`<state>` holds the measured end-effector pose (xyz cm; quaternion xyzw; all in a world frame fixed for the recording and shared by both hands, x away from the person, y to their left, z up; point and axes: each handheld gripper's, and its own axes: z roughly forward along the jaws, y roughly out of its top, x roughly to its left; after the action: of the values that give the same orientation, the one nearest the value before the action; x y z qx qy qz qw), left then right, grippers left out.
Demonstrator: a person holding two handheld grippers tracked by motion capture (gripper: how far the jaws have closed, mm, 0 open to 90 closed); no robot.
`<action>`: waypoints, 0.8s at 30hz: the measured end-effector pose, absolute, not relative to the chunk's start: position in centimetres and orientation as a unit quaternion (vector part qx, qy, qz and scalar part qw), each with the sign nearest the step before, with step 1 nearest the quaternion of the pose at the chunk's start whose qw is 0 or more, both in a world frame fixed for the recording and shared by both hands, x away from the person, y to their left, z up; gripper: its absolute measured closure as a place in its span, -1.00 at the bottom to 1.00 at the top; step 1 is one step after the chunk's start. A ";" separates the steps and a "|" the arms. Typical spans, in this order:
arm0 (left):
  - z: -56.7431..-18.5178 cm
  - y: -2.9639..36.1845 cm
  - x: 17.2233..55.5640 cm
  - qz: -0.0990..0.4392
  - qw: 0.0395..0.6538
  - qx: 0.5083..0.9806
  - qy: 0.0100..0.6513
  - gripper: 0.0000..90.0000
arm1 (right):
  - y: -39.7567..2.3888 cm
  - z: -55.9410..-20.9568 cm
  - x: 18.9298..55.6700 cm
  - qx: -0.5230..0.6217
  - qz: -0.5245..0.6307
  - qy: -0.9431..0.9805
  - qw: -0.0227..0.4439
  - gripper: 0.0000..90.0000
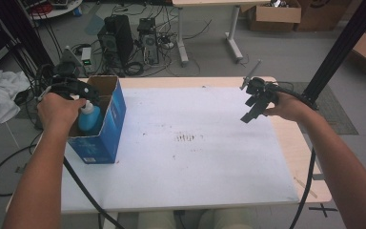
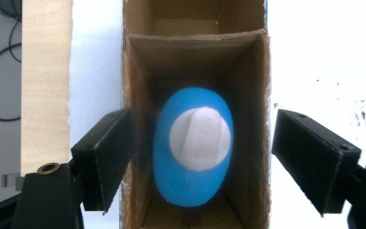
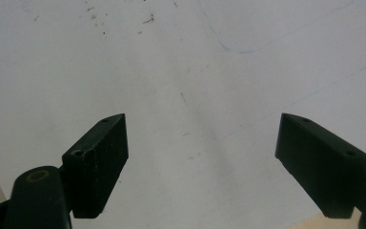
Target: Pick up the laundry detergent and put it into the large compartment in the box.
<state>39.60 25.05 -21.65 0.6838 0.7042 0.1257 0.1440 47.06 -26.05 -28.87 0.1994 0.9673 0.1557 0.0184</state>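
The blue bottle (image 2: 193,148) already stood upright inside the open cardboard box (image 2: 138,95), directly beneath the left claw (image 2: 198,167), so the placing step looked done. The left claw's jaws stood wide apart, one to each side of the box's walls, with no pad touching the bottle; it gripped nothing. What seemed left, judging by the layout, was to draw that claw clear of the box.

In the high view the left claw (image 1: 83,95) hung over the box's open top at the counter's (image 1: 195,162) near-left part, while the right claw (image 1: 253,107) hovered well apart on the far side, above bare counter. Its jaws were spread open too, with nothing between them.

The bottle was bright blue and oval seen from above, with a round white cap (image 2: 200,138) bearing a raised ridge across it. It filled most of its compartment. The box was blue outside and plain brown inside, and a second, empty compartment lay beyond the bottle.
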 end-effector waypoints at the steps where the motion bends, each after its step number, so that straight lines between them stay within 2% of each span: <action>1: -21.5 25.0 39.6 0.126 0.146 0.685 0.703 -0.51 | -26.1 -28.9 47.1 0.196 0.156 0.968 0.020 -0.59; 13: -19.5 22.5 39.6 0.130 0.165 0.712 0.670 -0.53 | -26.0 -28.4 46.8 0.199 0.153 0.968 0.021 -0.59; 24: -18.2 18.0 39.8 0.135 0.183 0.768 0.599 -0.56 | -25.6 -28.3 46.5 0.193 0.156 0.968 0.026 -0.59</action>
<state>39.83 17.97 -18.18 0.7680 0.5987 0.1346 0.1834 46.49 -25.62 -28.26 0.1928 0.9683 0.1565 0.0263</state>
